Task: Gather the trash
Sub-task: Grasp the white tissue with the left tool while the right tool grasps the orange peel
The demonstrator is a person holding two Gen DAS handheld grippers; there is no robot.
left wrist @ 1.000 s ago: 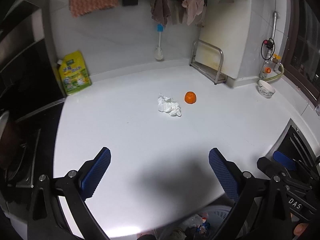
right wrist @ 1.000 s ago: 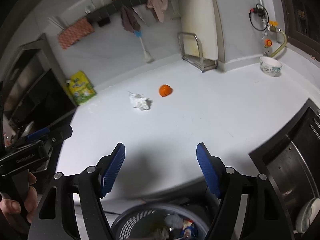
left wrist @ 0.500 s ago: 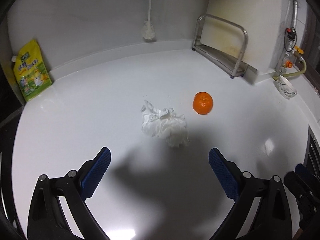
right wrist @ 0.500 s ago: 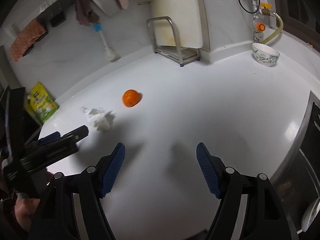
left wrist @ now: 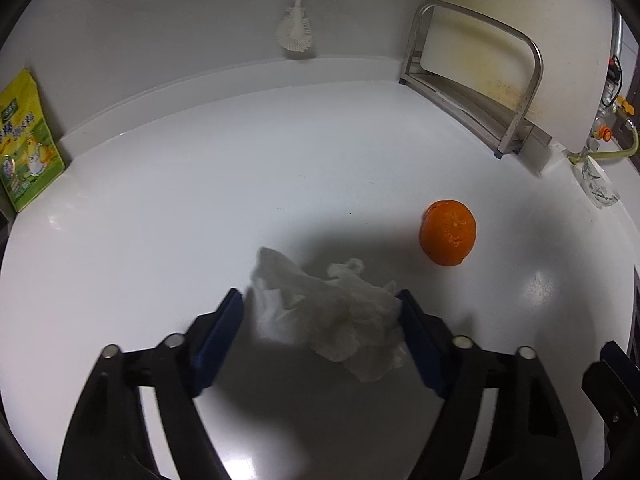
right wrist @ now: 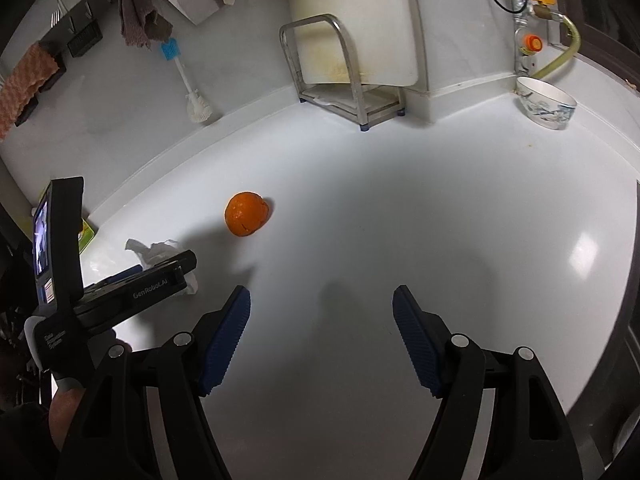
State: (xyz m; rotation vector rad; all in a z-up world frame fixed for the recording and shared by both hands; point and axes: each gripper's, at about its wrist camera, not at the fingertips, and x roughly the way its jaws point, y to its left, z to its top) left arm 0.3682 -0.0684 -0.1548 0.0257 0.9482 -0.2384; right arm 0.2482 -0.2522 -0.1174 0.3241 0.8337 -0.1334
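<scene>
A crumpled white tissue [left wrist: 332, 312] lies on the white countertop [left wrist: 200, 184], between the blue pads of my left gripper [left wrist: 320, 320]. The jaws are open around it, the right pad touching its edge. An orange [left wrist: 448, 238] sits to the tissue's right, a little farther back. In the right wrist view my right gripper [right wrist: 322, 320] is open and empty above bare counter; the orange [right wrist: 246, 219] is ahead to its left, and the tissue [right wrist: 156, 251] shows partly behind the left gripper's body [right wrist: 136, 284].
A metal rack [left wrist: 480, 92] with a white cutting board stands at the back right. A brush [left wrist: 296, 32] hangs on the back wall. A yellow-green pouch [left wrist: 24, 148] leans at the left. A patterned bowl [right wrist: 546, 102] sits by the tap at the far right.
My left gripper has moved forward and down until the tissue lies between its pads, and the jaws have narrowed. My right gripper has also moved forward over the counter, still open.
</scene>
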